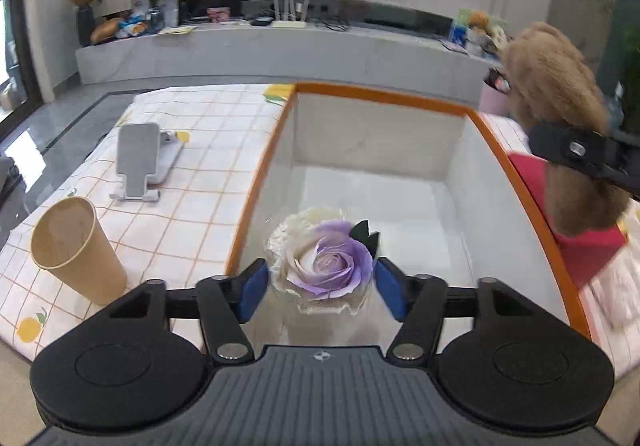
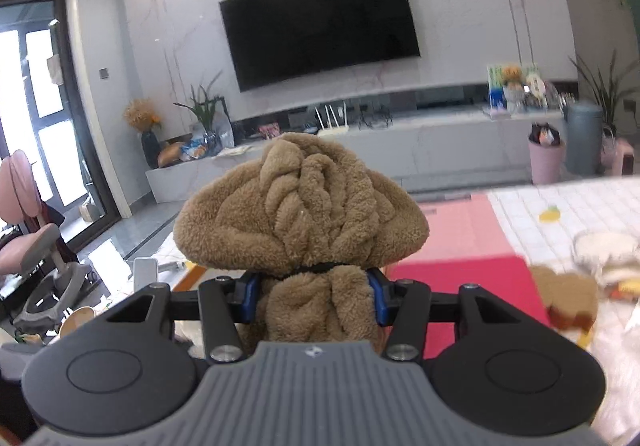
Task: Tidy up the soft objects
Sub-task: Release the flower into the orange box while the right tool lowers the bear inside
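Note:
My left gripper [image 1: 322, 288] holds a purple and white fabric rose in clear wrapping [image 1: 326, 264] between its blue pads, above the near end of a white storage box with an orange rim [image 1: 380, 95]. The box inside looks empty. My right gripper [image 2: 316, 296] is shut on a brown plush toy [image 2: 300, 213] and holds it up in the air. The same toy [image 1: 556, 85] shows at the right edge of the left wrist view, beyond the box's right rim, with the right gripper's black finger [image 1: 576, 149] across it.
A checked tablecloth [image 1: 208, 149] covers the table. A paper cup [image 1: 76, 250] and a grey phone stand [image 1: 140, 161] stand left of the box. A red sheet [image 2: 468, 278] lies right of the box, with a smaller brown plush [image 2: 568, 298] and other blurred items beside it.

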{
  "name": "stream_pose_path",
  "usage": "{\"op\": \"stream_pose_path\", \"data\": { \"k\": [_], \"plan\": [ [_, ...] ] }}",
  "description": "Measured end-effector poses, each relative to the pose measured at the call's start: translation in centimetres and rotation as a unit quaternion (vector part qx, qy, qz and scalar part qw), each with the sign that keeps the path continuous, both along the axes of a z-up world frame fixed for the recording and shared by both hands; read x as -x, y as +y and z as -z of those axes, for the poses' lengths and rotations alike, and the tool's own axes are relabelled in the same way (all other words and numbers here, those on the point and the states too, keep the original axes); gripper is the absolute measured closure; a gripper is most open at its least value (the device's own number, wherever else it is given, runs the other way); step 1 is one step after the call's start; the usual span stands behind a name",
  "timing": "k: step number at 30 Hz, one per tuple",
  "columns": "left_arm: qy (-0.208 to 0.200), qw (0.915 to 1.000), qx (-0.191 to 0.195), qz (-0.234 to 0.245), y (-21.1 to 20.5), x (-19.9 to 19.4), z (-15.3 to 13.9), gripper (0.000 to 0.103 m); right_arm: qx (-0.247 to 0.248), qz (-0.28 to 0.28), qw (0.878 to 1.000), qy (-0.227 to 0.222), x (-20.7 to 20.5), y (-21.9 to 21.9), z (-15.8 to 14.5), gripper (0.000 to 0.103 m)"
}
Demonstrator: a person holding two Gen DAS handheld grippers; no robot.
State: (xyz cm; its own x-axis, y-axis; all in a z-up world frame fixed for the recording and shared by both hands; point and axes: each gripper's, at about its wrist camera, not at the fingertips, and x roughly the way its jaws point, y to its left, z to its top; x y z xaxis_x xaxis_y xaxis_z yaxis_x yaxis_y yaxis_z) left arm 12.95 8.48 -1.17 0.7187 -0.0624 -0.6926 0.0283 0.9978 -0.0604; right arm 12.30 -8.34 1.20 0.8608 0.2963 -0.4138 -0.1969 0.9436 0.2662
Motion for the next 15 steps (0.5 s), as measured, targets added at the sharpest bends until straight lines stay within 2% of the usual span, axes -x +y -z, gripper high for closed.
{"op": "stream_pose_path", "data": {
  "k": [2, 5, 9, 11, 15],
  "plan": [
    [-0.008, 0.9999, -0.005, 0.007, -0.1, 0.9, -0.3, 0.015, 0.003, -0.001, 1.0, 0.005, -0.2, 0.3, 0.1, 0.052],
    [-0.018, 0.9998, -0.005, 0.011, -0.1, 1.9, -1.2, 0.013, 0.019, -0.003, 1.0, 0.007, -0.2, 1.0, 0.1, 0.052],
    [-0.029, 0.9979, 0.055, 0.015, 1.7, 2.9, -2.6, 0.013, 0.021, -0.01, 1.0, 0.014, -0.2, 1.3, 0.2, 0.052],
    [-0.048, 0.9964, 0.069, 0.001, 2.7, 3.3, -3.1, 0.013, 0.027, -0.016, 0.999, 0.017, -0.2, 1.5, 0.2, 0.052],
    [-0.09, 0.9933, 0.053, -0.049, 4.3, 3.9, -3.9, 0.013, 0.042, -0.043, 0.997, 0.047, -1.0, 2.4, 0.5, 0.052]
  ]
}}
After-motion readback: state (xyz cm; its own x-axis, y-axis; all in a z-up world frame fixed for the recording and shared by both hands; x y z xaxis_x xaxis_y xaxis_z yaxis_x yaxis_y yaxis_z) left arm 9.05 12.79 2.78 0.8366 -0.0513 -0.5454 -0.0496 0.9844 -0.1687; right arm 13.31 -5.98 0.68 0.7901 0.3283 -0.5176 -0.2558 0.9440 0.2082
